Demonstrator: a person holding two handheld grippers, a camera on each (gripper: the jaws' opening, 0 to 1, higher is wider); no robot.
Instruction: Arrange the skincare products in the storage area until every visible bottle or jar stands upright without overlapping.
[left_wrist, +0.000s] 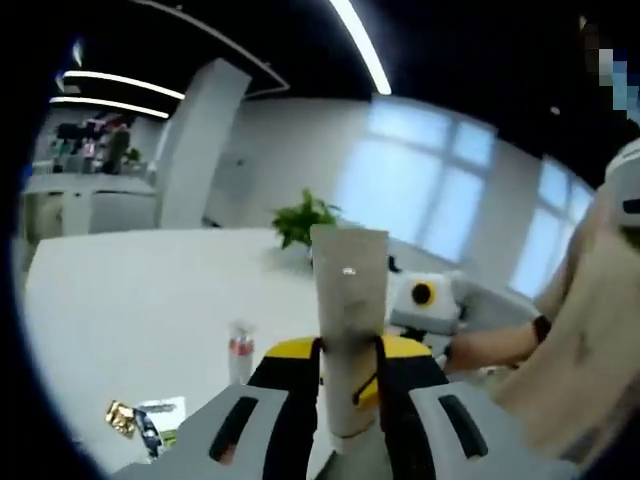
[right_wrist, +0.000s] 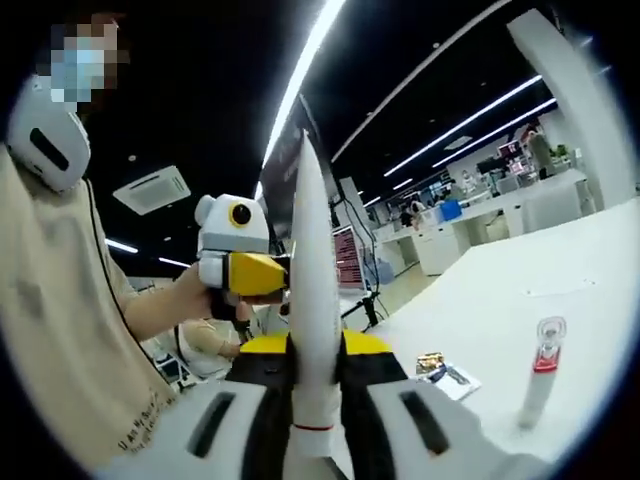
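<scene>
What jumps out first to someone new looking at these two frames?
The pale squeeze tube standing up between the left claw's jaws, its flat crimped end up. In the right gripper view, a white tube seen edge-on rises from the right claw. A small clear bottle with a red band stands upright on the white table.
</scene>
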